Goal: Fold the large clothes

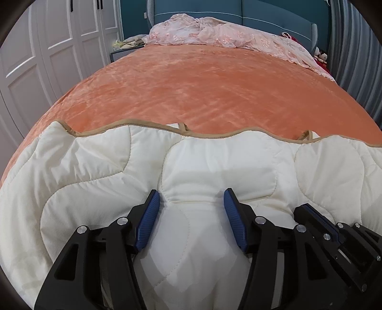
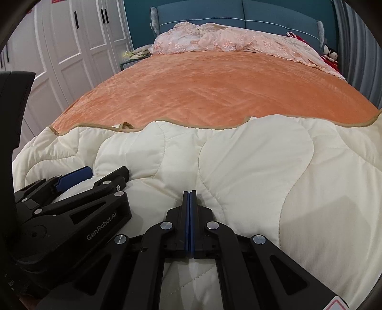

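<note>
A cream quilted comforter [image 1: 214,162] with a tan trimmed edge lies bunched at the near end of the bed; it also fills the lower right wrist view [image 2: 250,167]. My left gripper [image 1: 192,198] is open, its blue pads straddling a raised fold of the comforter without pinching it. It shows at the left in the right wrist view [image 2: 95,176]. My right gripper [image 2: 190,193] is shut with pads pressed together, resting on the comforter; no fabric shows between the tips. It appears at the lower right of the left wrist view [image 1: 317,214].
The bed carries an orange plush blanket [image 1: 203,90]. A pink floral cover [image 1: 214,33] is heaped at the blue headboard [image 1: 262,14]. White wardrobe doors [image 1: 47,47] stand on the left, a grey curtain [image 1: 353,47] on the right, stuffed toys [image 2: 330,56] by it.
</note>
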`<state>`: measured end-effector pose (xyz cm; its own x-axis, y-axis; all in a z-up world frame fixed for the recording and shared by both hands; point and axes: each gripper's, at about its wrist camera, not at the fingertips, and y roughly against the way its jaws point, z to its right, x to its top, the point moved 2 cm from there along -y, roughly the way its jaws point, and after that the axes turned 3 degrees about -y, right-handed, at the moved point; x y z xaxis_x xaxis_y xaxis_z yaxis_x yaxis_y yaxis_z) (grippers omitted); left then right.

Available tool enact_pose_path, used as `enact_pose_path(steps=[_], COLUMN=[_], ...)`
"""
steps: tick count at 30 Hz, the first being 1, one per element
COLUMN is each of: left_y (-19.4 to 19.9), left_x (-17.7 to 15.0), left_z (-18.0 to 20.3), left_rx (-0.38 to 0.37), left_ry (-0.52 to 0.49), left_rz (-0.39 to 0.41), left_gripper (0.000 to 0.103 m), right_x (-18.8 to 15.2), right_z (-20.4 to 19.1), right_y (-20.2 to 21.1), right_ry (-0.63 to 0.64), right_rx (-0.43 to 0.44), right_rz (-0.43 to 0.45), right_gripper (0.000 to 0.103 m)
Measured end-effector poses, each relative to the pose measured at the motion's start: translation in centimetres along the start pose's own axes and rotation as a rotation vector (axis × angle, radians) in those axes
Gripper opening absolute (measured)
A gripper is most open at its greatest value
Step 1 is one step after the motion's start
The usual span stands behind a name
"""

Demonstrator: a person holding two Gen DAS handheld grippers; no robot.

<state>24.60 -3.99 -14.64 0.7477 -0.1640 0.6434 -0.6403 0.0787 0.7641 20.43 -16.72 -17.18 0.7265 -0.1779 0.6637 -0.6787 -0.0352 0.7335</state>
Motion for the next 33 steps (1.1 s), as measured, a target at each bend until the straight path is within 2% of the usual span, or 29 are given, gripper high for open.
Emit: enact_pose_path(steps=[6, 10, 12, 13, 14, 16, 19, 20, 21, 24, 27, 28, 30, 31, 32, 33], left_y=[-0.4, -0.4, 0.6, 1.8, 2.5, 4.4, 4.6, 4.2, 3.8, 2.7, 2.7, 3.3, 5.7, 7.0, 8.3, 10.0], left_x=[-0.1, 0.4, 1.3, 1.8, 2.0, 2.2, 1.4, 1.0, 0.6, -0.3, -0.1, 0.1, -0.2, -0.6, -1.0, -1.9], left_z=[0.3, 0.4, -0.4, -1.6, -2.4, -5.4, -9.8, -10.8, -11.4, -11.6, -11.2, -11.5, -12.4, -13.0, -13.4, -14.2], left_rx=[0.013, 0.017, -0.014, -0.027, -0.024, 0.002, 0.062, 0.084, 0.085, 0.076, 0.118, 0.106, 0.071, 0.065, 0.065, 0.084], left_ry=[0.004, -0.005, 0.009, 0.043, 0.06, 0.095, 0.121, 0.125, 0.129, 0.125, 0.104, 0.124, 0.18, 0.202, 0.222, 0.249], left_rz=[0.013, -0.008, -0.042, -0.044, -0.034, -0.014, -0.031, -0.043, -0.052, -0.048, -0.056, -0.061, -0.043, -0.028, -0.015, -0.005], left_gripper=[0.055, 0.055, 0.055, 0.055, 0.055, 0.06, 0.06, 0.06, 0.06, 0.062, 0.062, 0.062, 0.06, 0.063, 0.075, 0.081], right_x=[-0.2, 0.4, 1.6, 2.0, 2.6, 2.9, 2.2, 1.6, 1.0, -0.3, 0.6, 0.8, 1.1, 0.9, 0.6, 0.2], right_z=[0.1, 0.2, 1.1, 1.8, 3.1, 5.0, 8.7, 10.2, 11.3, 13.0, 11.8, 11.2, 8.4, 7.4, 5.6, 3.7], right_y=[-0.5, -0.4, 0.8, 1.7, 3.8, 5.9, 6.7, 6.6, 6.3, 5.1, 5.7, 6.2, 8.6, 9.5, 10.6, 11.4], right_ry=[-0.01, -0.015, -0.067, -0.096, -0.136, -0.155, -0.184, -0.203, -0.219, -0.249, -0.242, -0.236, -0.195, -0.171, -0.135, -0.104], right_rx=[0.006, 0.017, 0.052, 0.043, 0.011, -0.054, -0.141, -0.172, -0.182, -0.131, -0.195, -0.203, -0.137, -0.116, -0.091, -0.059], right_rz=[0.018, -0.006, -0.03, -0.018, 0.036, 0.078, 0.062, 0.051, 0.038, 0.02, 0.005, 0.009, 0.056, 0.068, 0.082, 0.087], right_gripper=[0.0, 0.0, 0.0, 0.0, 0.011, 0.018, 0.018, 0.01, 0.008, 0.005, 0.009, 0.019, 0.019, 0.019, 0.019, 0.019])
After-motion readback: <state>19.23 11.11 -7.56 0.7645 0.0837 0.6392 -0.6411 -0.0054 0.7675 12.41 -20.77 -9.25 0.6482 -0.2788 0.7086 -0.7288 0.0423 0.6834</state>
